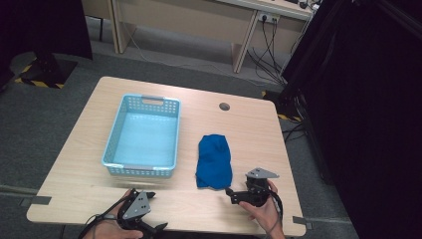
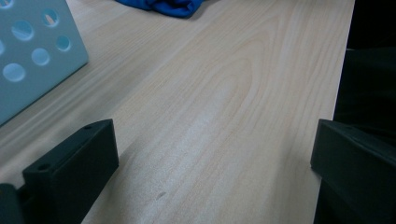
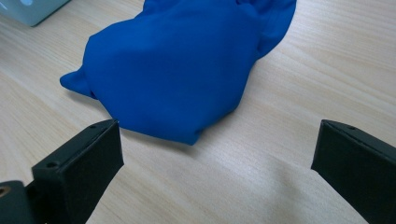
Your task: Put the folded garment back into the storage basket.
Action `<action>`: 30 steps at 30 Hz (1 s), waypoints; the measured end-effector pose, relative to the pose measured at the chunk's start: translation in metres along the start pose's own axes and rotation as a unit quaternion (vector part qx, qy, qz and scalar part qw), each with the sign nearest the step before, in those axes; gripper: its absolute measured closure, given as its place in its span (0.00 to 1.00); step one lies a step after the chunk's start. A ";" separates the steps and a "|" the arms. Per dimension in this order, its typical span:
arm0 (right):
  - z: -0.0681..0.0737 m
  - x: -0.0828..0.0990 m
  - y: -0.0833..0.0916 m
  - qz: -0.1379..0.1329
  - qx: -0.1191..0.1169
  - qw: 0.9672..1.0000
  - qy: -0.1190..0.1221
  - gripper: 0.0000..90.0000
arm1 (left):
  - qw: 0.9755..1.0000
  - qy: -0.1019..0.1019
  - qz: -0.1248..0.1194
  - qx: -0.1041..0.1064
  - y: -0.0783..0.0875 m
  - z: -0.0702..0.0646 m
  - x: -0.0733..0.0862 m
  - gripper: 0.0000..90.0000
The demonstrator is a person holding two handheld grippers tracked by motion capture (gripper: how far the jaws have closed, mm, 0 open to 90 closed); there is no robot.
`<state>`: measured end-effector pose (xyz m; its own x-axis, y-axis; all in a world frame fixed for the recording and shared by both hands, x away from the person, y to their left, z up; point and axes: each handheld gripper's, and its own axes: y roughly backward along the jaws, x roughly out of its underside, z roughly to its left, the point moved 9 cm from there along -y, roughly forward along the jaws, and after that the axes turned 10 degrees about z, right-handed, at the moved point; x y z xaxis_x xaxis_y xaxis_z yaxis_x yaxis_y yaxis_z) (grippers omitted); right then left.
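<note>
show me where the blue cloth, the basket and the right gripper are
Cloth (image 1: 214, 160): high view, middle of the bundle.
Basket (image 1: 147, 100): high view, far rim by the handle.
Right gripper (image 1: 230, 194): high view, at its jaw tips.

No text, label, brand, number or sign could be read in any of the views. Yellow-and-black hazard striping (image 1: 45, 82) was seen on the floor beside a black stand base at the far left of the high view, but no lettering was carried on it.
</note>
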<state>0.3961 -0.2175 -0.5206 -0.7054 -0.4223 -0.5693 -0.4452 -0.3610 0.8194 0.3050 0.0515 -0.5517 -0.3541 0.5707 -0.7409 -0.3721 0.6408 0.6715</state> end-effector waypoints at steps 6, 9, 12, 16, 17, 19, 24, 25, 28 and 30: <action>0.002 -0.002 -0.002 0.001 -0.003 1.000 0.003 0.03 | 1.000 0.000 0.000 0.000 0.000 0.000 0.000 0.00; 0.002 -0.004 -0.002 -0.001 -0.003 1.000 0.005 0.03 | 1.000 0.000 0.000 0.000 0.000 0.000 0.000 0.00; 0.003 -0.008 -0.002 -0.003 -0.003 1.000 0.006 0.03 | 1.000 0.000 0.000 0.000 0.000 0.000 0.000 0.00; 0.004 -0.010 -0.002 -0.004 -0.005 1.000 0.006 0.03 | 1.000 0.000 0.000 0.000 0.000 0.000 0.000 0.00; 0.004 -0.011 -0.002 -0.005 -0.006 1.000 0.008 0.03 | 1.000 0.000 0.000 0.000 0.000 0.000 0.000 0.00; 0.005 -0.011 -0.003 -0.002 -0.006 1.000 0.009 0.03 | 1.000 0.000 0.000 0.000 0.000 0.000 0.000 0.00; 0.006 -0.013 -0.005 -0.001 -0.007 1.000 0.010 0.03 | 1.000 0.000 0.000 0.000 0.000 0.000 0.000 0.00; 0.006 -0.014 -0.005 -0.003 -0.007 1.000 0.011 0.03 | 1.000 0.000 0.000 0.000 0.000 0.000 0.000 0.00; 0.008 -0.017 -0.005 -0.004 -0.010 1.000 0.011 0.04 | 1.000 0.000 0.000 0.000 0.000 0.000 0.000 0.00; 0.009 -0.019 -0.005 -0.004 -0.012 1.000 0.014 0.04 | 1.000 0.000 0.000 0.000 0.000 0.000 0.000 0.00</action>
<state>0.4070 -0.1996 -0.5135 -0.6865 -0.4415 -0.5778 -0.4377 -0.3836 0.8132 0.3050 0.0515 -0.5517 -0.3542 0.5710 -0.7406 -0.3725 0.6403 0.6718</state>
